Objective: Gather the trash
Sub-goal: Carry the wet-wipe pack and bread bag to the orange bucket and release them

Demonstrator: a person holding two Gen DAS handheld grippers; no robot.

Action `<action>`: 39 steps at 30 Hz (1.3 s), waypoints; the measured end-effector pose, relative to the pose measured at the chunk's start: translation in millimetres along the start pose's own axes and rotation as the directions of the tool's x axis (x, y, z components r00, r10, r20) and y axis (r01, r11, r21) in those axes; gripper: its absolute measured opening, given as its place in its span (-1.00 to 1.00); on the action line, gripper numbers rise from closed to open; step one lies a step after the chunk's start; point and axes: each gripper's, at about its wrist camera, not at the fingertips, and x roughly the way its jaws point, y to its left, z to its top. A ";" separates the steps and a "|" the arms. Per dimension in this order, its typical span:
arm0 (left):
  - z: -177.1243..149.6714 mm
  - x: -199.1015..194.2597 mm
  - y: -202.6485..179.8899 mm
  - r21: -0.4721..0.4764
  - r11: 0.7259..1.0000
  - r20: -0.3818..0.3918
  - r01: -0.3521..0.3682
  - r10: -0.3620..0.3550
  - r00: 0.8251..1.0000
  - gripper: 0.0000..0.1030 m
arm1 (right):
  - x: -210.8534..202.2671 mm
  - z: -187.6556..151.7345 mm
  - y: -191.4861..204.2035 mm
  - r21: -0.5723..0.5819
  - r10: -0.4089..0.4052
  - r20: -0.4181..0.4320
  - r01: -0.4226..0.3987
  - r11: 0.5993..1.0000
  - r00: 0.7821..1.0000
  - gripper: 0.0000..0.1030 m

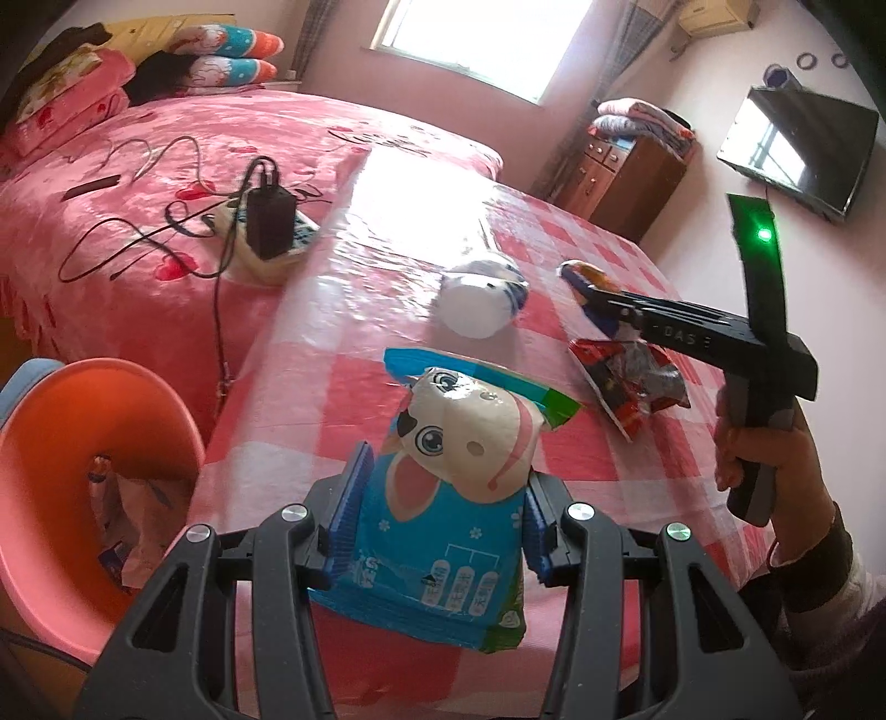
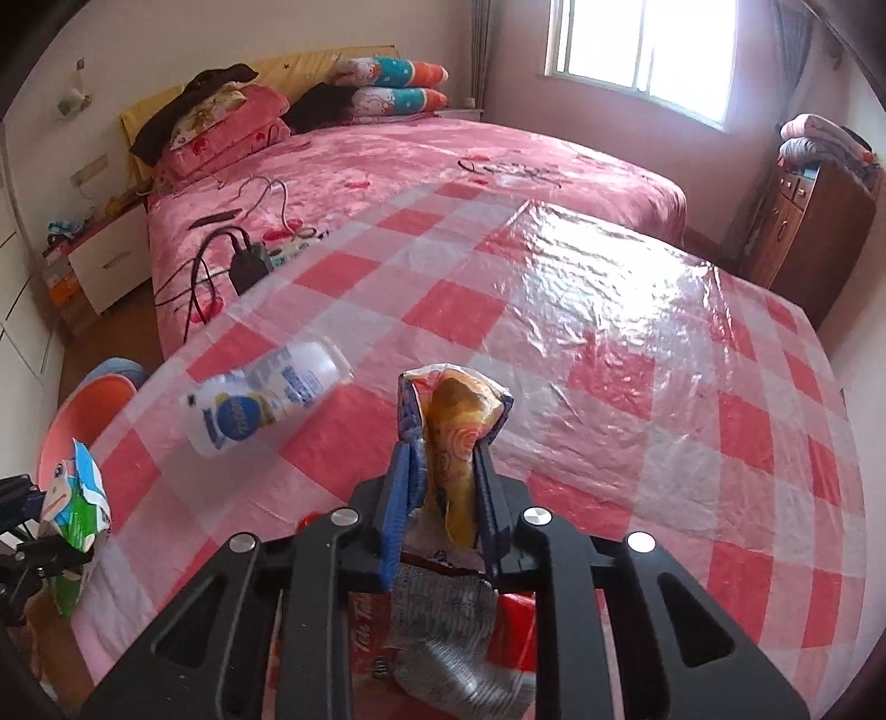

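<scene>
Your left tongs (image 1: 440, 526) clamp a blue cartoon-dog snack bag (image 1: 443, 498) upright above the checked bench (image 1: 343, 310); your right tongs (image 2: 440, 487) pinch a crumpled yellow wrapper (image 2: 457, 437) pointing upward.

Three wrappers (image 1: 443, 498), one bottle (image 1: 479, 299)

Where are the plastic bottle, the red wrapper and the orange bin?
plastic bottle (image 2: 266, 396), right wrist view, on its label.
red wrapper (image 1: 628, 382), left wrist view, on its crumpled middle.
orange bin (image 1: 72, 421), left wrist view, on its inner wall.

Bright window (image 2: 642, 50) daylight glares off the tablecloth (image 2: 609, 288); fisheye edges curve darkly.
</scene>
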 end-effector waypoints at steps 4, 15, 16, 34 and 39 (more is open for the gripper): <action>0.1 -8.9 12.1 -0.025 1.000 0.025 -0.009 0.009 1.000 -0.04 | -11.9 9.4 9.7 0.005 0.032 0.029 -0.032 0.999 0.999 -0.54; -1.9 -39.0 60.4 -0.121 0.990 0.090 -0.075 0.086 0.992 -0.04 | -33.1 36.1 87.3 -0.034 0.306 0.048 -0.304 0.952 0.951 -0.54; -2.8 -43.0 68.1 -0.137 0.987 0.096 -0.087 0.100 0.990 -0.04 | -33.6 36.9 95.3 -0.039 0.327 0.043 -0.325 0.945 0.944 -0.54; -28.5 -74.0 176.8 -0.437 0.860 0.090 -0.264 0.334 0.938 0.06 | 9.9 29.0 256.4 -0.116 0.583 -0.177 -0.605 0.787 0.793 0.08; -32.2 -76.3 183.4 -0.455 0.836 0.079 -0.306 0.380 0.922 0.35 | 17.4 17.9 249.5 -0.070 0.563 -0.190 -0.583 0.809 0.804 0.47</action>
